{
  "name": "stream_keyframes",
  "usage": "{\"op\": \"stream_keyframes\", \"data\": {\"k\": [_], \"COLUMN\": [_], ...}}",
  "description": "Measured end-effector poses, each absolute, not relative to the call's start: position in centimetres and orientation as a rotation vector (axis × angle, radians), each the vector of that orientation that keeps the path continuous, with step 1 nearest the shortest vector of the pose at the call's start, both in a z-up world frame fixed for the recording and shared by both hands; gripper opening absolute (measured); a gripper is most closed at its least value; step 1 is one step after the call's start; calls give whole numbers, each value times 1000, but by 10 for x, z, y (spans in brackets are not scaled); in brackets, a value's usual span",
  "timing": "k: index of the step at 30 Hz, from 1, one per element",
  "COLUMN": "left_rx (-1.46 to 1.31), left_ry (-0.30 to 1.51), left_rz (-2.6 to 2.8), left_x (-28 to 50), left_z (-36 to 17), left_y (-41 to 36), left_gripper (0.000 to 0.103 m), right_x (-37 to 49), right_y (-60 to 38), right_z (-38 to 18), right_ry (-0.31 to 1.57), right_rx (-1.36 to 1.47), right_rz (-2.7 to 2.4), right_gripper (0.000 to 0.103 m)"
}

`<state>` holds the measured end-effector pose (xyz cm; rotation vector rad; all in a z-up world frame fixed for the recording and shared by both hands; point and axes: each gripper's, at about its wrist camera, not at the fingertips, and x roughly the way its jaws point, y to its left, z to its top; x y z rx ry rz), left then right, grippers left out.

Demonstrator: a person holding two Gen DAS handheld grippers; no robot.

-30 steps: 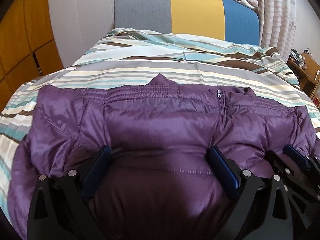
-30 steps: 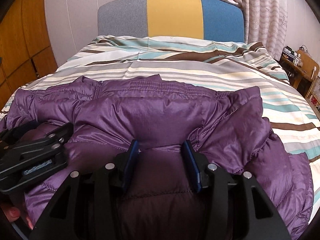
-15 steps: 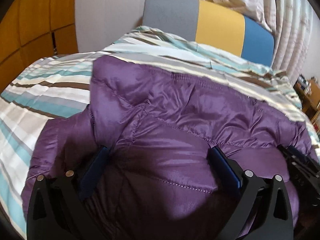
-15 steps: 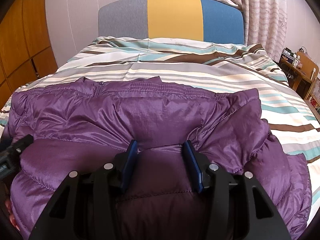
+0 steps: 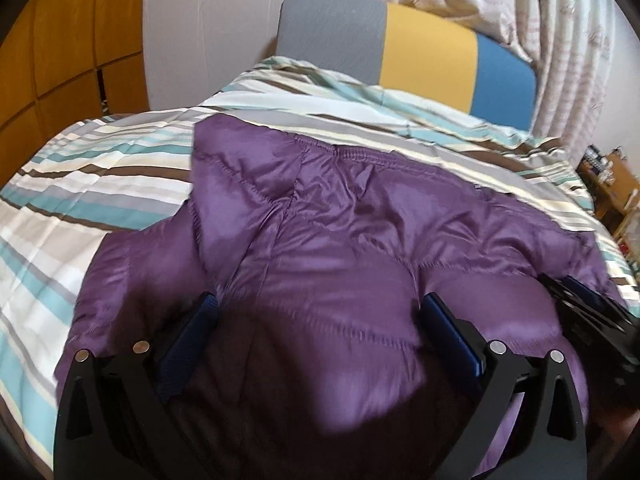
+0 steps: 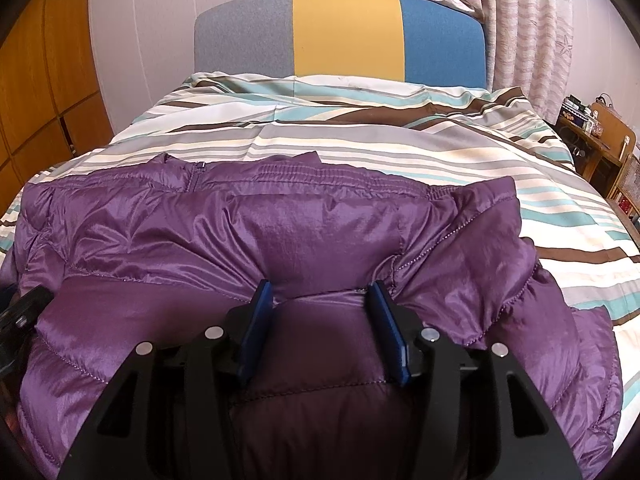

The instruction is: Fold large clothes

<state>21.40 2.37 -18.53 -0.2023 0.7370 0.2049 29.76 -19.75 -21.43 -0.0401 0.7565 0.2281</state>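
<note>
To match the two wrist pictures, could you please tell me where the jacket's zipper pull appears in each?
Left wrist: zipper pull, right of centre at the jacket's far edge, blurred.
Right wrist: zipper pull, left of centre at the far edge.
Shared landmark: headboard's yellow panel.

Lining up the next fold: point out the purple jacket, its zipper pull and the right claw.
purple jacket (image 6: 312, 236): right wrist view, shiny quilted panel at mid-body.
zipper pull (image 6: 201, 166): right wrist view, small dark tab on the far edge.
right claw (image 6: 320, 330): right wrist view, midway between blue pads, fabric bunched there.
</note>
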Motion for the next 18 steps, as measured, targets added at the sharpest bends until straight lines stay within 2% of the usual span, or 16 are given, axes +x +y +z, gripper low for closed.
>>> {"op": "stream_keyframes", "data": {"k": [7,9,18], "left_rx": [-196,-194,-384], "left_ry": [662,645,646], "left_rz": [199,222,316], "left_x": [164,153,107], "left_z": [-171,-168,-180], "left_y": [29,33,78], "left_gripper": [100,100,100], "right_x": [287,275,226], "right_y": [-193,-196,-219], "right_z": [-208,-203,-187], "right_ry": [712,678,684], "right_rx": [-93,-95,26], "right_rz": [165,151,236], "right_gripper": [59,65,66]}}
